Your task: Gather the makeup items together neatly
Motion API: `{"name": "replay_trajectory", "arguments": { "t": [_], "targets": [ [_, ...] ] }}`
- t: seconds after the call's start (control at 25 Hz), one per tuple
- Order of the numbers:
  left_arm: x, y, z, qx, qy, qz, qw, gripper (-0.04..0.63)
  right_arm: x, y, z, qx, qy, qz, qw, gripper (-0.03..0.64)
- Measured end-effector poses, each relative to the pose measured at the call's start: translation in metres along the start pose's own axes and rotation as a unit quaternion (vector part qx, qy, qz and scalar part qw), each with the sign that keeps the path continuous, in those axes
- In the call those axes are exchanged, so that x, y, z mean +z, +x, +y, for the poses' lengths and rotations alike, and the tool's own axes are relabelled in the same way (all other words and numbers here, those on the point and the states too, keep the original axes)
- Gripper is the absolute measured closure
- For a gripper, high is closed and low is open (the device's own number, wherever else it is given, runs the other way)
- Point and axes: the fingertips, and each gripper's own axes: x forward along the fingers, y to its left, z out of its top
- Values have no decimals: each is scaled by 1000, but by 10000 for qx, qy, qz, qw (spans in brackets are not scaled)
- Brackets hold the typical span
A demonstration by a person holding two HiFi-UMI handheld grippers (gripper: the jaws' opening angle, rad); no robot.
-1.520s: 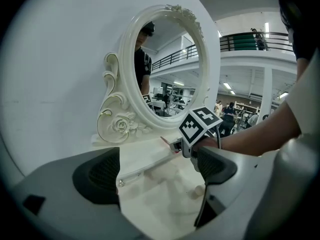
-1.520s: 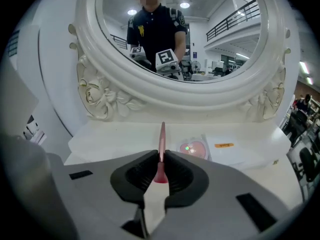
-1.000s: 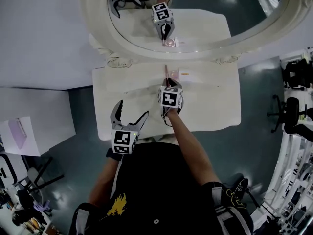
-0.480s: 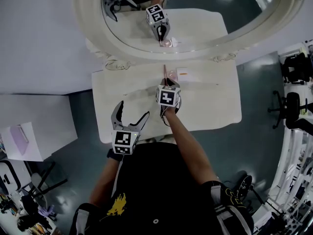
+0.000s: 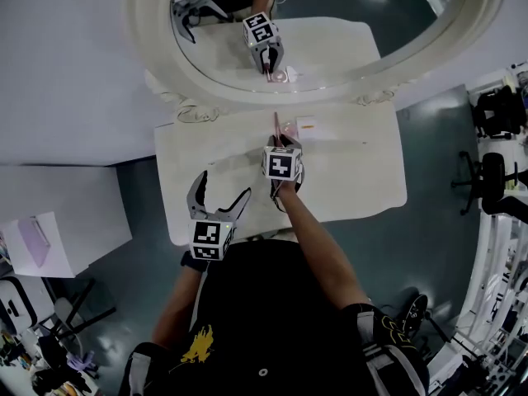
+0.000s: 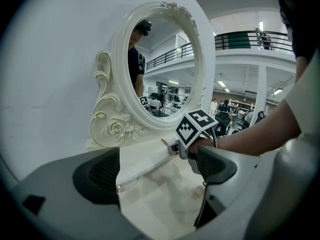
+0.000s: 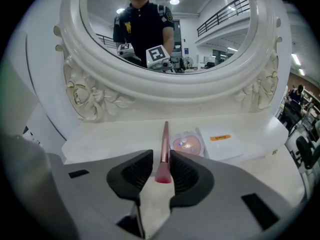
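Opening its jaws, the right gripper had a pink makeup brush between the pads, w/ a sliver of gap at the left pad; brush ran low along the white table, thin end toward the ornate oval mirror; just right of it sat a pink heart-shaped compact, & touching that a flat white packet w/ an orange label, all near the table's back edge; left gripper hung over the table's front-left part, jaws wide apart, nothing between them; mirror reflected both grippers.
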Motion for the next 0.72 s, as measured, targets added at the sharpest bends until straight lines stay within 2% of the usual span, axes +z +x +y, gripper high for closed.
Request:
{"name": "replay_trajectory", "arguments": {
  "t": [0.08, 0.24, 0.44, 0.56, 0.72],
  "targets": [
    [4, 0, 0, -3, -2, -45, 10000, 103, 0, -2, 5, 62, -30, 14, 10000, 472],
    [9, 0, -1, 22, -14, -123, 9999, 103, -2, -13, 4, 106, -141, -46, 9998, 472],
    [-4, 1, -1, 158, -3, -44, 9999, 103, -17, -66, -6, 427, -570, -587, 9957, 476],
    [-16, 16, -12, 225, -8, 110, 9997, 103, -39, -93, -30, 602, -924, -659, 9917, 477],
    [-7, 12, -46, 227, 164, 9, 9996, 103, -66, -121, -67, 1016, -1150, -597, 9864, 488]
  ]
}}
